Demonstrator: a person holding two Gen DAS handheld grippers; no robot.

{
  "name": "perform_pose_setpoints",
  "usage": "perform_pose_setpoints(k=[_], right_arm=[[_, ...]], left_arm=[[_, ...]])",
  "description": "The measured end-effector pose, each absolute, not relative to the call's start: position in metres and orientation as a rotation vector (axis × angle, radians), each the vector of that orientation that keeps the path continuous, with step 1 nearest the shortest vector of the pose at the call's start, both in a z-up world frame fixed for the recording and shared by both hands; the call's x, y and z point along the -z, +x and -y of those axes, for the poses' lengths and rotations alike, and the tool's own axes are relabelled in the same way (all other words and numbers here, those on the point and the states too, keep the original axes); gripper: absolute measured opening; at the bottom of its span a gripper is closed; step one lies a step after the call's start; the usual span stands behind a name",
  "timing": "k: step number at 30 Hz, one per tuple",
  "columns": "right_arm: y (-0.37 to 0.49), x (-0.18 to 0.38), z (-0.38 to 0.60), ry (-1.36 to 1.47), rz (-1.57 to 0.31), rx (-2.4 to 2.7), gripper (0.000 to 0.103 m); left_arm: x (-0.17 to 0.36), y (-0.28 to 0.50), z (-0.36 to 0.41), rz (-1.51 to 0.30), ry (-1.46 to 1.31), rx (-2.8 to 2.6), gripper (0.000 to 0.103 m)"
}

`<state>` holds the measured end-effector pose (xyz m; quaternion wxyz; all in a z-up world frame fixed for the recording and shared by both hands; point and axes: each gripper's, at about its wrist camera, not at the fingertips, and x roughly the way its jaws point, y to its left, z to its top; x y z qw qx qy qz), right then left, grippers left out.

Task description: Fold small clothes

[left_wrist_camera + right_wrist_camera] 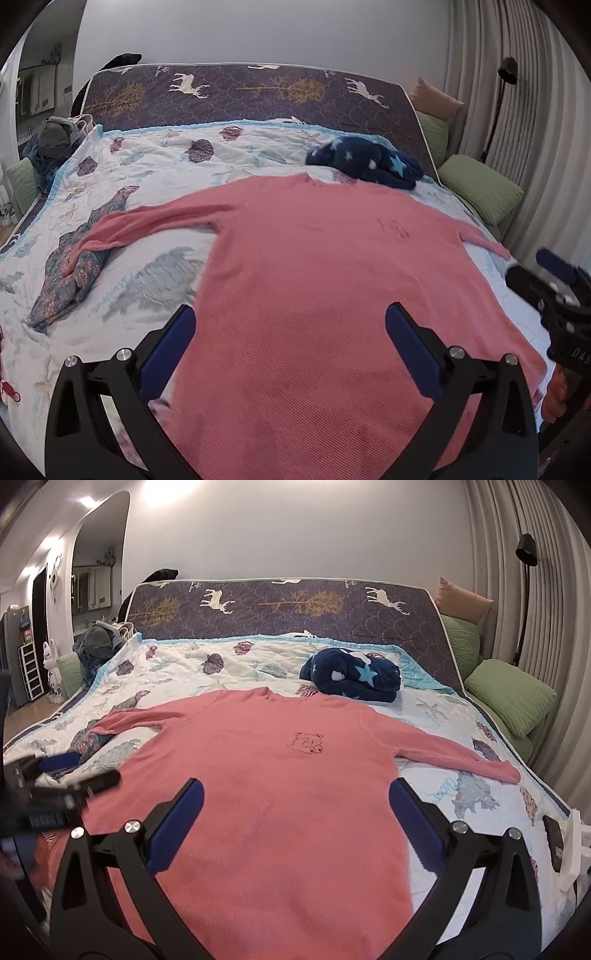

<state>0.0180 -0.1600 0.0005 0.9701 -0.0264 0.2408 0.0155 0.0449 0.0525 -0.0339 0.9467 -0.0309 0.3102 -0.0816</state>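
Right wrist view shows the pink top (266, 775) spread flat on the bed (461, 797), sleeves out and no fold made, so folding is all to do, with both the right gripper (295, 823) and left gripper (291, 350) spread wide, empty.

Shell-print quilt (177, 672) covers bed. Behind quilt: deer-print mattress (258, 605) upright. Right of quilt: green pillows (513, 698), floor lamp (526, 550), curtain (554, 602).

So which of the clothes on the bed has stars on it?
The dark blue bundle behind the pink sweater; the sweater only has a small bear drawing.
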Motion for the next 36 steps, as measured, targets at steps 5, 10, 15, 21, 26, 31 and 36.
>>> perform_pose_setpoints(k=[5, 10, 15, 21, 26, 31, 36], right_arm=[[0.036, -0.009, 0.16, -0.048, -0.509, -0.074, 0.101], [0.063, -0.015, 0.15, -0.049, -0.528, -0.093, 0.101], [0.078, -0.007, 0.139, -0.06, -0.546, -0.118, 0.101], [0.09, 0.007, 0.134, -0.091, -0.577, -0.118, 0.101], [0.098, 0.014, 0.142, -0.056, -0.601, -0.106, 0.101], [0.1, 0.013, 0.151, -0.057, -0.591, -0.088, 0.101], [0.103, 0.013, 0.164, 0.004, -0.587, -0.074, 0.101]], left_arm=[[0.026, 0.094, -0.134, -0.642, -0.245, 0.031, 0.087], [0.054, 0.157, -0.248, -0.742, -0.52, -0.122, 0.07], [0.094, 0.193, -0.322, -0.802, -0.758, -0.199, 0.051], [0.124, 0.213, -0.374, -0.81, -0.974, -0.255, 0.051], [0.141, 0.234, -0.395, -0.822, -1.003, -0.311, 0.031], [0.121, 0.235, -0.398, -0.701, -1.048, -0.272, 0.005], [0.031, 0.252, -0.325, -0.594, -0.771, -0.142, 0.005]])
